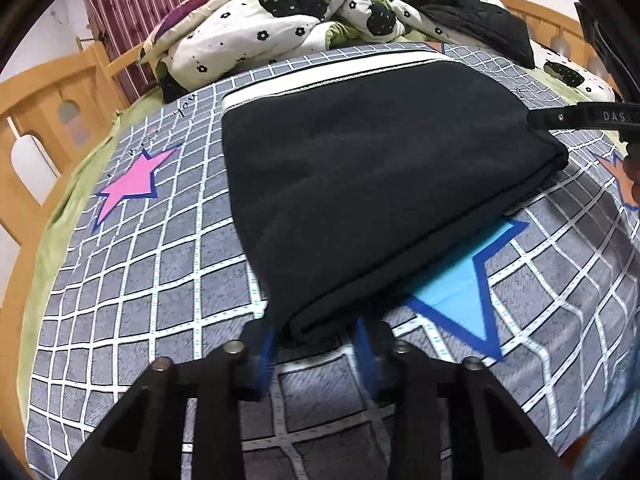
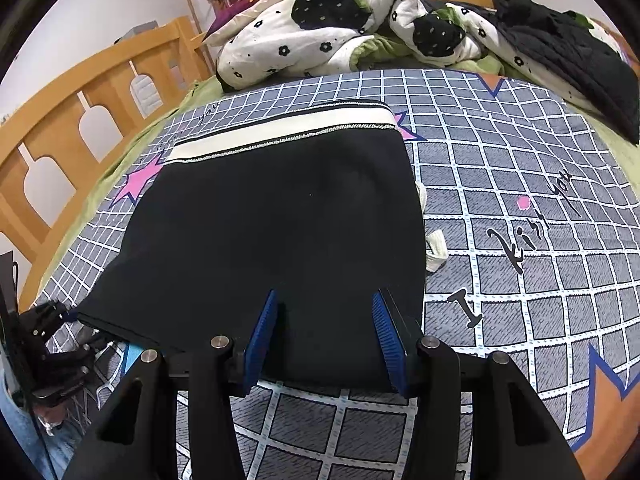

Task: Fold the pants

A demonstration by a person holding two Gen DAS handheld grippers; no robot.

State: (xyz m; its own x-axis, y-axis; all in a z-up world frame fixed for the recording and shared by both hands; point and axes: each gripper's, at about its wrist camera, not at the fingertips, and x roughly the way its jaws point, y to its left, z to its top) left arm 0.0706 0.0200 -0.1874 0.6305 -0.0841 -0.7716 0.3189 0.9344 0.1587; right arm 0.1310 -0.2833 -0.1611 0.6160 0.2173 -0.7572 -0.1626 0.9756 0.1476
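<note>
The left tool has its blue pads astride the near folded corner of the black pants, jaws narrowed but, as far as I can tell, not yet pinching the cloth. The right tool stands half open over the other near corner, cloth between the pads but not clearly clamped. The pants lie just ahead of both tools on the checked bed cover, already folded into a compact block, the white waistband at the far end. The next fold likely carries the near edge towards that band; bare cover lies on both sides, with the rumpled quilt well beyond.
</note>
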